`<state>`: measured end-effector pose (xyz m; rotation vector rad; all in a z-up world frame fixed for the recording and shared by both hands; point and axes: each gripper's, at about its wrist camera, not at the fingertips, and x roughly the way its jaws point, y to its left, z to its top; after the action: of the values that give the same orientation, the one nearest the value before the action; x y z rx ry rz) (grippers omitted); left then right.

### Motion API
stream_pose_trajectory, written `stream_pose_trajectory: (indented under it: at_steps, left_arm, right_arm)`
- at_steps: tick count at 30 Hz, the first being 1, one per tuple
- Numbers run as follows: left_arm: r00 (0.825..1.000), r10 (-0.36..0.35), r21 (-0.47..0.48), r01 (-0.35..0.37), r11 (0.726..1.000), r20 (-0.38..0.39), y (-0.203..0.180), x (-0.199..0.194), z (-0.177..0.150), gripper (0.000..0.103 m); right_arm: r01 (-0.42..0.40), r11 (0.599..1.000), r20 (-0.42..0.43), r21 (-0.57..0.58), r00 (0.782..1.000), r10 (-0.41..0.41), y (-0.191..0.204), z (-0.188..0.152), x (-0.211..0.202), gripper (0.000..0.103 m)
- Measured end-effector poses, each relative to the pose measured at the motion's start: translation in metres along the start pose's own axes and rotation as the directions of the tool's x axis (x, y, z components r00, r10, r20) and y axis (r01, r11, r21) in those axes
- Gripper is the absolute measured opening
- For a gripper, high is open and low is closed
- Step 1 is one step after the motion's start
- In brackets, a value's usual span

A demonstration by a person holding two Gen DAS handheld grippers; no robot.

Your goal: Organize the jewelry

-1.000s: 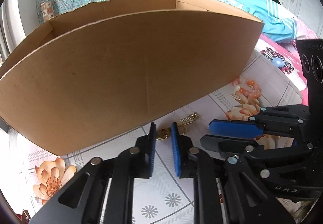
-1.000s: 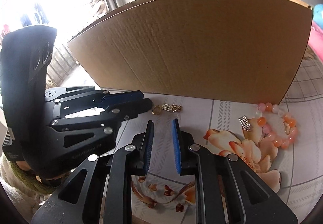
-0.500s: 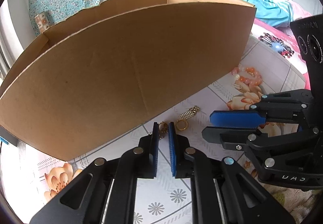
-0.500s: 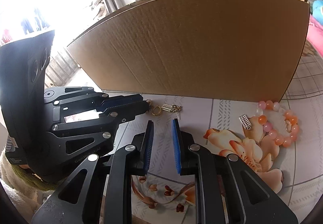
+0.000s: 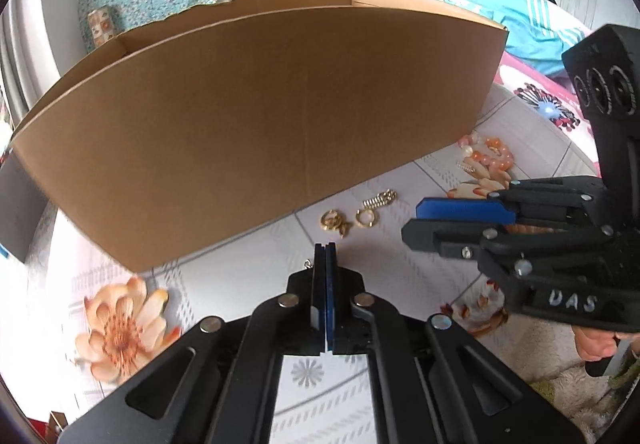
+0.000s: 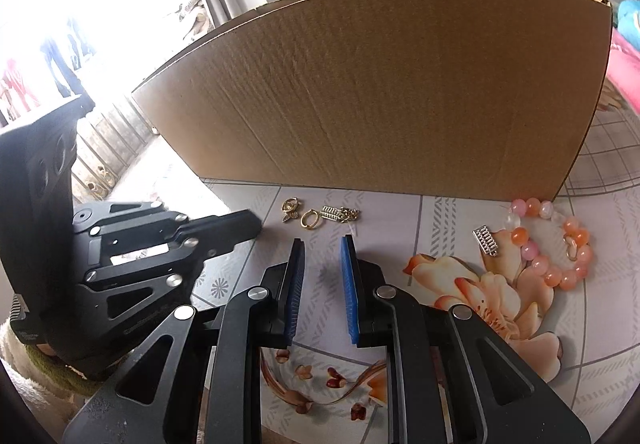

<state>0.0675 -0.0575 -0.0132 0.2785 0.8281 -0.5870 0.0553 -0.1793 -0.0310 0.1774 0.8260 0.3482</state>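
Observation:
Small gold pieces lie on the floral cloth in front of a tall cardboard box (image 5: 260,115): a gold charm (image 5: 334,222), a gold ring (image 5: 365,217) and a short coiled chain piece (image 5: 380,199). My left gripper (image 5: 325,248) is shut just short of the charm, which lies free beyond its tips. A tiny metal bit shows beside its left finger. In the right wrist view the charm (image 6: 290,207) lies apart from the left gripper (image 6: 254,222). My right gripper (image 6: 322,244) stands slightly open over bare cloth. A pink-and-orange bead bracelet (image 6: 560,244) and a silver bar charm (image 6: 486,240) lie to the right.
The box wall (image 6: 380,83) closes off the far side of the cloth. In the left wrist view, the right gripper (image 5: 412,222) crowds in from the right, with a hand (image 5: 596,344) on its handle. Someone in a light-blue top (image 5: 520,19) lies on pink bedding behind.
The left jaws have closed fully. The gold charm was between the left fingers; it now lies on the cloth ahead of the shut tips. The right gripper has not moved.

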Motion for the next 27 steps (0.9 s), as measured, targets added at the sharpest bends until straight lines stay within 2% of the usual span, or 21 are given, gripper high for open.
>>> stream_pose_trajectory:
  at_steps: [4, 11, 15, 27]
  left_arm:
    - [1.000, 0.001, -0.019, -0.001, 1.000, 0.005, 0.003, -0.006, -0.008, 0.000]
    - [0.997, -0.043, -0.079, 0.048, 0.996, 0.065, 0.015, -0.024, -0.015, 0.001]
    - [0.997, -0.045, -0.065, 0.049, 0.997, 0.064, 0.016, -0.029, -0.022, 0.008]
    - [0.998, -0.035, 0.034, 0.033, 0.999, 0.049, -0.002, -0.024, -0.018, 0.008]
  right_arm:
    - [0.003, 1.000, -0.002, 0.000, 1.000, -0.003, 0.002, 0.001, 0.002, 0.016]
    - [0.006, 1.000, -0.006, 0.001, 1.000, -0.006, 0.003, 0.001, 0.003, 0.016]
    - [0.013, 1.000, -0.005, -0.006, 1.000, -0.013, 0.005, 0.001, 0.003, 0.017]
    - [0.026, 1.000, -0.005, -0.015, 1.000, -0.026, 0.015, -0.001, 0.007, 0.017]
